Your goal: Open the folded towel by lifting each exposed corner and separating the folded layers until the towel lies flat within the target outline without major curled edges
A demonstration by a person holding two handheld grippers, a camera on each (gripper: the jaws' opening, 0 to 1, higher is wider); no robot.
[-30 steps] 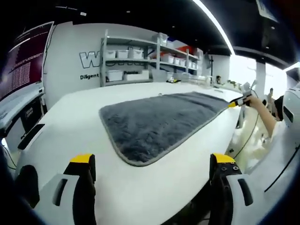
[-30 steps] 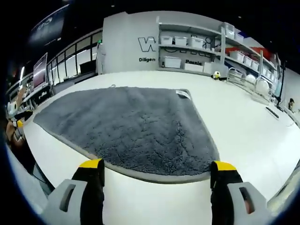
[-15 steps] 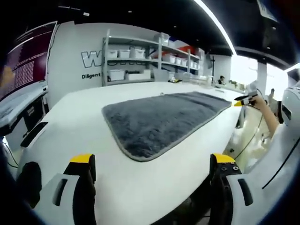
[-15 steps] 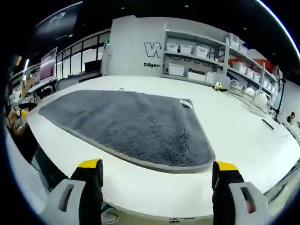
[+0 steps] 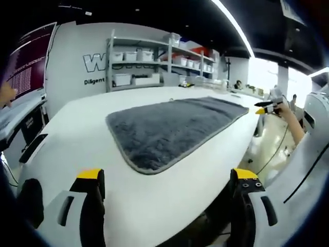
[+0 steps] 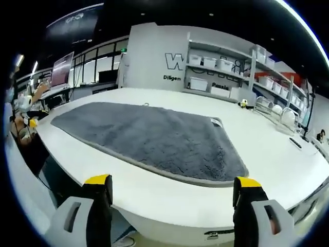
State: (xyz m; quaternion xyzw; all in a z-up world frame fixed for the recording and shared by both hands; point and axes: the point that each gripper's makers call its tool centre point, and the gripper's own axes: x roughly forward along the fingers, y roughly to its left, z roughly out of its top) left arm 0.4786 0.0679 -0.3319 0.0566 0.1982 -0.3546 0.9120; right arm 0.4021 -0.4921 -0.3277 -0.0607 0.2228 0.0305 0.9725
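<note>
Status: task is judged essentially done.

Left gripper view: left claw (image 5: 167, 182) is seen with jaws spread wide, nothing held between them, hanging off the near edge of the bench (image 5: 67, 139), apart from the cloth. Towel (image 5: 169, 126) is laid out as a single grey sheet on the white bench top, running away toward the far right end. Near corner is rounded and flat; the pale hem is seen all along the near side with no fold-over. At far right, a person's hand (image 5: 281, 109) is seen with the other gripper's yellow tips, off the bench end and clear of the towel.

Right gripper view: right claw (image 6: 175, 185) is likewise wide open and empty, held back from the bench edge, not touching anything. Towel (image 6: 149, 136) is seen full width, spread flat. No stacked layers, no lifted corners. A small tag (image 6: 216, 122) is visible at the far right corner, lying flat. Shelves (image 6: 231, 67) with bins are in the background.

Left to do, as judged: nothing obvious on unfolding. No target outline can be made out on the bench, so placement inside it cannot be confirmed. Far edge is too small to check for minor curl. At most a final alignment nudge is expected.
</note>
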